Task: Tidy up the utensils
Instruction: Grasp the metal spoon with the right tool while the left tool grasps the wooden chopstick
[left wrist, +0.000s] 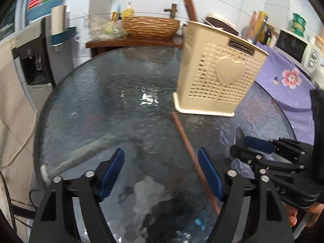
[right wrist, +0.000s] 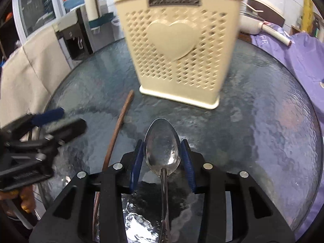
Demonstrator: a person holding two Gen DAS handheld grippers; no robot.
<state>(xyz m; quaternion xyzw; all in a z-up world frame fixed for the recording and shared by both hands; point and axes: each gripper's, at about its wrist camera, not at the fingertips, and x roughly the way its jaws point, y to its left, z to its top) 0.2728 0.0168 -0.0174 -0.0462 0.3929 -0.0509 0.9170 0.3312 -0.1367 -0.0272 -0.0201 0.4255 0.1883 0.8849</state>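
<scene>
A cream perforated utensil holder [left wrist: 218, 77] with a heart on its front stands on the round glass table [left wrist: 97, 105]; a brown stick pokes out of its top. One brown chopstick [left wrist: 188, 147] lies on the glass and runs in between my left gripper's [left wrist: 161, 172] open jaws, close beside the right pad. My right gripper [right wrist: 162, 160] is shut on the bowl of a metal spoon [right wrist: 162, 147], whose handle runs back under the camera. The holder [right wrist: 176, 52] stands just ahead of the spoon. The chopstick [right wrist: 121, 119] lies to its left, near my left gripper [right wrist: 60, 119].
A water dispenser [left wrist: 34, 60] and a beige cloth [left wrist: 14, 111] flank the table's left side. A woven basket [left wrist: 150, 26] sits on a wooden shelf behind. A purple flowered cloth [left wrist: 287, 81] and a microwave [left wrist: 293, 46] lie to the right.
</scene>
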